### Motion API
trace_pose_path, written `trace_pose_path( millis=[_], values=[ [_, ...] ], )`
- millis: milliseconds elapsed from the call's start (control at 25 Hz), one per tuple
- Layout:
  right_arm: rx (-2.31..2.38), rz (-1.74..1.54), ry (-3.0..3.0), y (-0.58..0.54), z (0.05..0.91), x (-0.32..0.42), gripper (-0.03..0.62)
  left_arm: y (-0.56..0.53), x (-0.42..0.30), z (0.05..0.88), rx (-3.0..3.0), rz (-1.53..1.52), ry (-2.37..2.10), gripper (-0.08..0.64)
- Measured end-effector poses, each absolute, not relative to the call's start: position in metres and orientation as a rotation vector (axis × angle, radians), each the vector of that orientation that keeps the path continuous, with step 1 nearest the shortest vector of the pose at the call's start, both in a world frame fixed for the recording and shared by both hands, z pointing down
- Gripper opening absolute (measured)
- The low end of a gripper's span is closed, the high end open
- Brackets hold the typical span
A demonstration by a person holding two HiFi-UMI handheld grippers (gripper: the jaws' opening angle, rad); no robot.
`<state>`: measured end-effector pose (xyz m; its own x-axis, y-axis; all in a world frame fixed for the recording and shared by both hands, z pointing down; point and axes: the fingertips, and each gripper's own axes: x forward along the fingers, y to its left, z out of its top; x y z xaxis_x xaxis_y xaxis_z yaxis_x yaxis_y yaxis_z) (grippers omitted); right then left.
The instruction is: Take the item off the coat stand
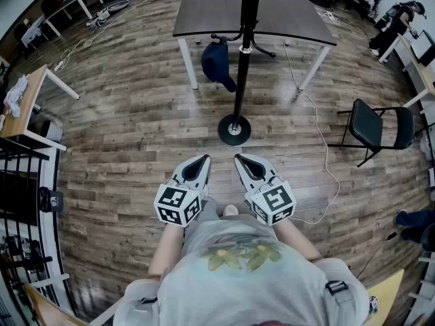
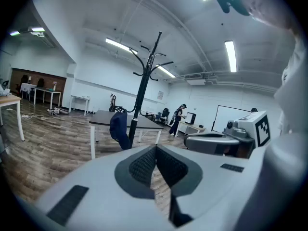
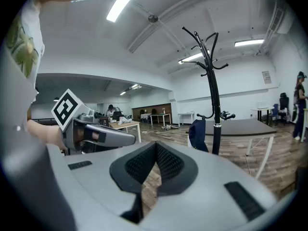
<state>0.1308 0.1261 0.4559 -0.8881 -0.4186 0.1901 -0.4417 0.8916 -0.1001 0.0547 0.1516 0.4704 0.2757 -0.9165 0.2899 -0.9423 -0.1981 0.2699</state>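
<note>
Right in close, the left claw (image 1: 198, 166) and the right claw (image 1: 245, 163) are side by side in front of the person's grey shirt (image 1: 238, 277), near each other but not touching, both pointing out over the wooden floor (image 1: 129, 134). In its own view, the left claw has its jaws pressed together with nothing between the ribbed pads. It's the same on the right: jaws together, nothing gripped, only floorboards showing past the tips.

Straight ahead, the round base (image 1: 234, 130) of the black coat stand (image 1: 243, 53) is planted on the floor, well apart from both claws. A white cable (image 1: 327, 161) snakes across the boards to its right, and further right is a black folding chair (image 1: 372, 126).

Up the pole is the task's thing, the dark blue item (image 1: 217, 62). It hangs from a low hook on the stand's left side, draped down just beside the pole, with neither claw anywhere near it.

Behind the stand is the dark-topped bench (image 1: 285, 15) on white legs. The pole rises in front of its near edge and the item hangs near its front left leg.
</note>
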Motion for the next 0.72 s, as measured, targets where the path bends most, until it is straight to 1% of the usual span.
trace_pose_path(
  millis=[720],
  values=[
    [0.647, 0.199, -2.923, 0.108, 0.459, 0.131, 0.006, 0.125, 0.066, 0.480, 2.184, 0.130, -1.654, 0.015]
  ],
)
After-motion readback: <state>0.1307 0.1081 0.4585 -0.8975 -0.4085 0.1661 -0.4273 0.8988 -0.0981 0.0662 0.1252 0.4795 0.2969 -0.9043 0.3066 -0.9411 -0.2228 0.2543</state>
